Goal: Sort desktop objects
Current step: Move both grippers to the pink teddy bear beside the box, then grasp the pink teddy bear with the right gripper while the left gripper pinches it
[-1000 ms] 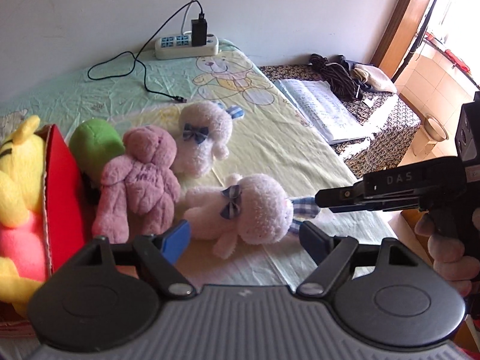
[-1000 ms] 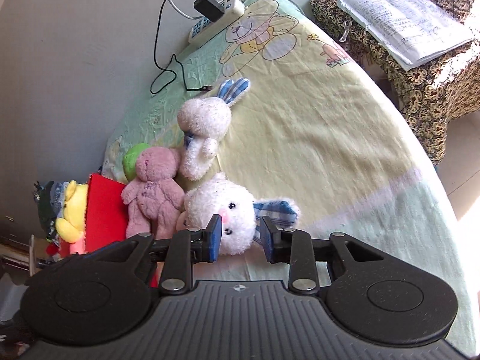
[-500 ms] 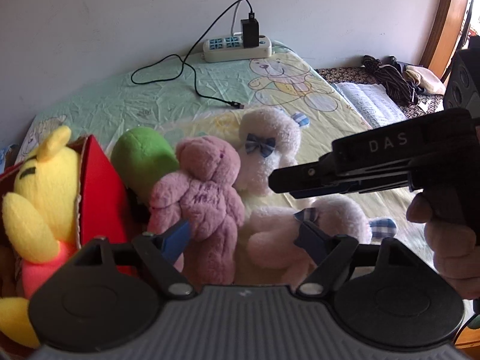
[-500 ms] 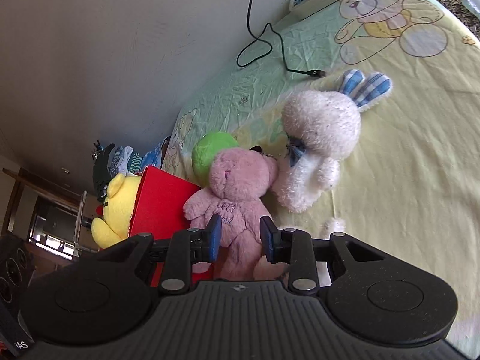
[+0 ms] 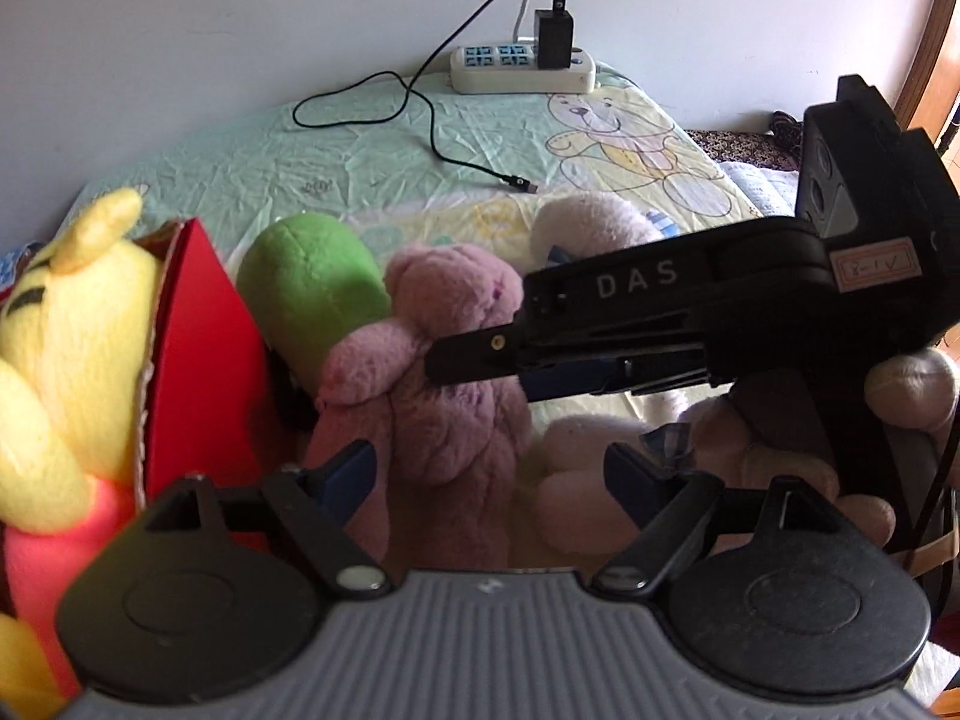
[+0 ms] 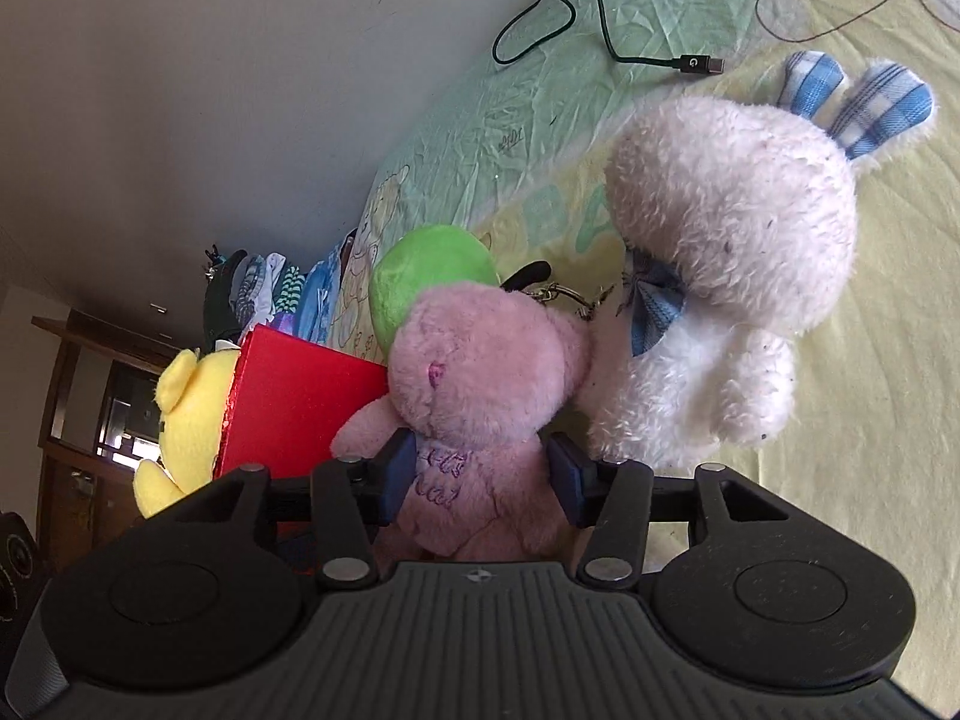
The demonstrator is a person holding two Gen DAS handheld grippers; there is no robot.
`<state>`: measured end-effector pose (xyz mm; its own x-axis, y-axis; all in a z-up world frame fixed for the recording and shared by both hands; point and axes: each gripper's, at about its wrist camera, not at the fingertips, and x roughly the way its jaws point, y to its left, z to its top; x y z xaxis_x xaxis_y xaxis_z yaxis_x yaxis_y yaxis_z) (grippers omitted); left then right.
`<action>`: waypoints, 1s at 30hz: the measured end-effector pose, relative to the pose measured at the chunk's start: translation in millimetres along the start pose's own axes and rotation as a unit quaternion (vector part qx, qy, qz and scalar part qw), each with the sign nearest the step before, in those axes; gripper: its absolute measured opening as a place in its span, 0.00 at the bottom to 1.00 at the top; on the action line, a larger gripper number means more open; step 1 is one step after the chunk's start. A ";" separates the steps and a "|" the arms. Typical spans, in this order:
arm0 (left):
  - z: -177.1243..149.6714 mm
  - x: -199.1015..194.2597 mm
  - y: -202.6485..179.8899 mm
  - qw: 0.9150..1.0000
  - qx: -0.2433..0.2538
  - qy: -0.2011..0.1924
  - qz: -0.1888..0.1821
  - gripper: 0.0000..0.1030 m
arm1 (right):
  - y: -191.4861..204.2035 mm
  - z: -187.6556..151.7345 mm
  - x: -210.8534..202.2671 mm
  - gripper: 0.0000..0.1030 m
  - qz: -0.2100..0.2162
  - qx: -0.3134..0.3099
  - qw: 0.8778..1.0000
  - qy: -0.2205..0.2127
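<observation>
Pink bear between the right tool's pads

Pink teddy bear (image 6: 474, 396) sits upright near the front of the bed, its torso between the blue pads (image 6: 399, 468) of the right gripper (image 6: 480, 474). Both pads lie against the plush flanks, so the tongs look clenched on the bear, though how firmly cannot be told. From the left wrist view the same tool reaches in from the right, its black body crossing the bear's chest. The left gripper (image 5: 489, 474) is released, jaws spread wide, its tips to either side of the bear's legs and touching nothing.

Just left of the bear stands a red box (image 5: 198, 360) holding a yellow plush toy (image 5: 66, 336). A green plush (image 5: 312, 288) lies behind the bear, between it and the box. A white rabbit (image 6: 720, 276) with blue checked ears sits just right of the bear, touching it. A second pale rabbit (image 5: 600, 480) lies near the left tool, partly hidden. Far back, a power strip (image 5: 522, 69) rests by the wall, its black cable (image 5: 420, 120) trailing over the bedsheet (image 5: 360, 156).
</observation>
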<state>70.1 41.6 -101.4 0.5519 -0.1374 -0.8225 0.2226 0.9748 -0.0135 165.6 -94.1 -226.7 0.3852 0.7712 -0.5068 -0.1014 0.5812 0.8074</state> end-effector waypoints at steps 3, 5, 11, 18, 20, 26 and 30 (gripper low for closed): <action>0.6 2.9 -0.3 1.000 0.001 0.004 -0.001 0.83 | 2.2 -0.8 -1.4 0.46 0.001 -0.001 1.000 0.006; 0.8 4.6 0.5 1.000 0.000 0.007 -0.006 0.84 | 2.7 -4.2 -6.1 0.41 0.002 0.001 1.000 0.006; -0.5 6.0 2.5 1.000 0.002 0.015 -0.024 0.86 | -2.7 -12.2 -27.1 0.19 0.005 0.022 1.000 0.006; -4.9 12.0 -4.0 0.998 0.016 0.036 -0.055 0.88 | -4.3 -21.2 -43.2 0.01 -0.003 0.027 1.000 -0.002; -3.0 14.7 -5.3 0.997 0.014 0.042 -0.067 0.88 | -5.5 -22.3 -51.6 0.01 0.020 0.042 0.999 -0.009; -5.0 12.9 -14.2 0.995 0.012 0.042 -0.095 0.90 | 9.3 -27.4 -54.8 0.21 -0.049 -0.011 0.998 -0.022; -2.1 1.6 -11.3 0.999 0.026 0.010 -0.041 0.92 | 9.8 -23.4 -43.5 0.32 -0.057 -0.034 0.998 -0.015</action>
<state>66.8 30.7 -103.8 0.5143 -0.2129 -0.8308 0.3085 0.9498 -0.0525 126.4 -115.9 -203.8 0.4254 0.6913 -0.5840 -0.1168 0.6819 0.7221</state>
